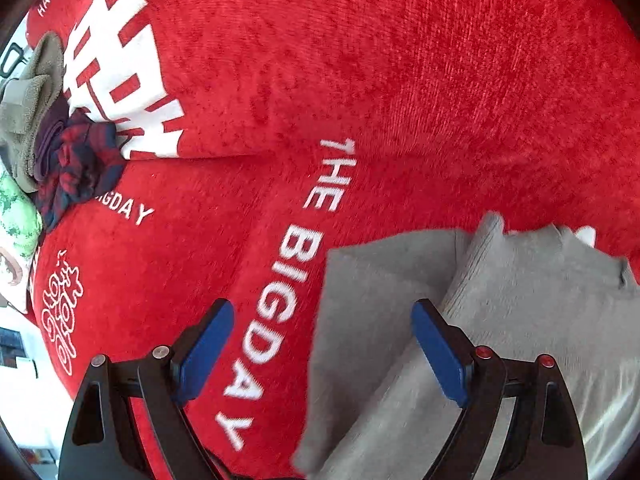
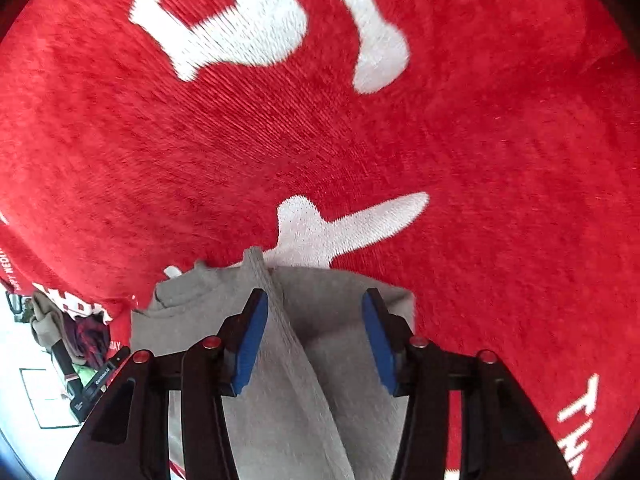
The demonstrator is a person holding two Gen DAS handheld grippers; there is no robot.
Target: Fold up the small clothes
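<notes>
A small grey garment [image 1: 520, 300] lies partly folded on a red cloth with white lettering [image 1: 400, 80]. One flap with a ribbed edge lies over its other half. My left gripper [image 1: 320, 308] hovers open and wide over the garment's left edge; its right finger [image 1: 436, 344] is above the grey fabric and its left finger [image 1: 208, 344] above the red cloth. In the right wrist view my right gripper [image 2: 315, 296] stands open over the grey garment [image 2: 320, 380]. The ribbed edge [image 2: 280, 320] runs between its blue pads, and neither pad presses on it.
A pile of other clothes sits at the red cloth's edge: an olive fleece piece [image 1: 32, 100], a red and navy plaid piece [image 1: 80, 168] and a green patterned one [image 1: 16, 220]. The right wrist view also shows this pile [image 2: 80, 336], with a black device [image 2: 96, 384] beside it.
</notes>
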